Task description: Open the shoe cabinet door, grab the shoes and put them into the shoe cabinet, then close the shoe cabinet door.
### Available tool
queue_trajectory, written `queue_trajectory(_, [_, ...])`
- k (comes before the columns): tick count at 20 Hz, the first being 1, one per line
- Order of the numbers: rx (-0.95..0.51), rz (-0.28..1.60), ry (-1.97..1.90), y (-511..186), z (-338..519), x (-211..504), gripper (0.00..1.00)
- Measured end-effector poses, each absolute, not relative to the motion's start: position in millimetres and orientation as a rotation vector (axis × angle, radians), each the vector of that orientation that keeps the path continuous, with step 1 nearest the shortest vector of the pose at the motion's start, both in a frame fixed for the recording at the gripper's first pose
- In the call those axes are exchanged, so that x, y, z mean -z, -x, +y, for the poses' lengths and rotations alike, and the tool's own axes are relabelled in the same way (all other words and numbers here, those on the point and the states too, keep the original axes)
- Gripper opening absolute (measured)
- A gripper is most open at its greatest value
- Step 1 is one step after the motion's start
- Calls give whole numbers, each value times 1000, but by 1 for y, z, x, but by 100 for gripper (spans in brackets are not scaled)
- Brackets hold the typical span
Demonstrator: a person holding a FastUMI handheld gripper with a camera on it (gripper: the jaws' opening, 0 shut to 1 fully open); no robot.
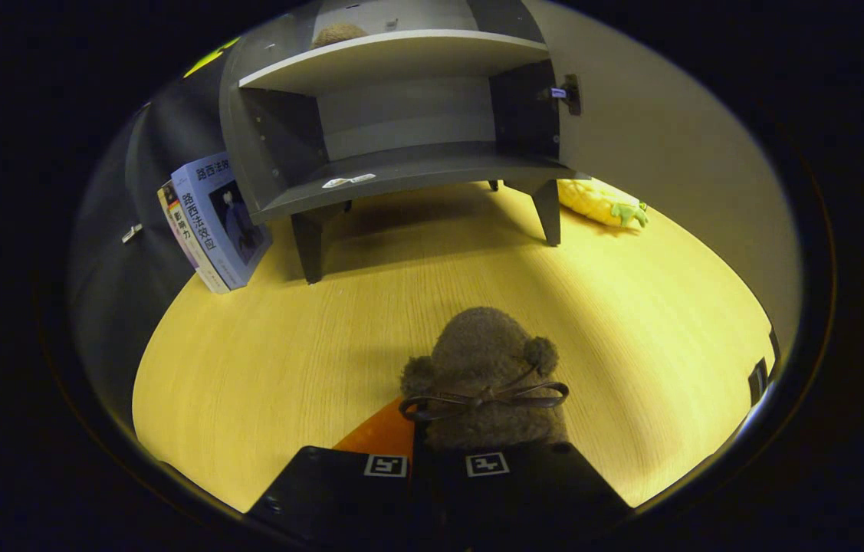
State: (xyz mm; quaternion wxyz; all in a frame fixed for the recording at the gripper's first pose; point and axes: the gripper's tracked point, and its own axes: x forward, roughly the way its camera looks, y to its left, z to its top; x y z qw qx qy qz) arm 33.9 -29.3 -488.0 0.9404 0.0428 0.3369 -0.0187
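Between the fingers of the gripper (435,464), drawn close together, a fuzzy brown shoe (487,379) is held at its heel, toe pointing ahead above the table (263,360). Beyond it the cabinet (401,130) stands with its door (654,138) swung open. The shoe should be kept level, lifted over the lower shelf's edge and set well inside.

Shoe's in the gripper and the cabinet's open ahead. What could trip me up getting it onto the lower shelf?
1. The fuzzy brown shoe sticks out well past the gripper, so its toe could catch the lower shelf lip.
2. The fingers seem to pinch only its heel; it may sag or slip.
3. The open door and leaning books crowd that side; a swing there could knock them.
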Motion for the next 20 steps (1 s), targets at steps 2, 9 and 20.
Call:
queue_trajectory(2, [-8, 654, -57, -36, -22, 468, 13])
queue_trajectory(9, [-74, 490, -137, -41, -13, 351, 13])
queue_trajectory(20, [-56, 388, -171, -72, -34, 168, 13])
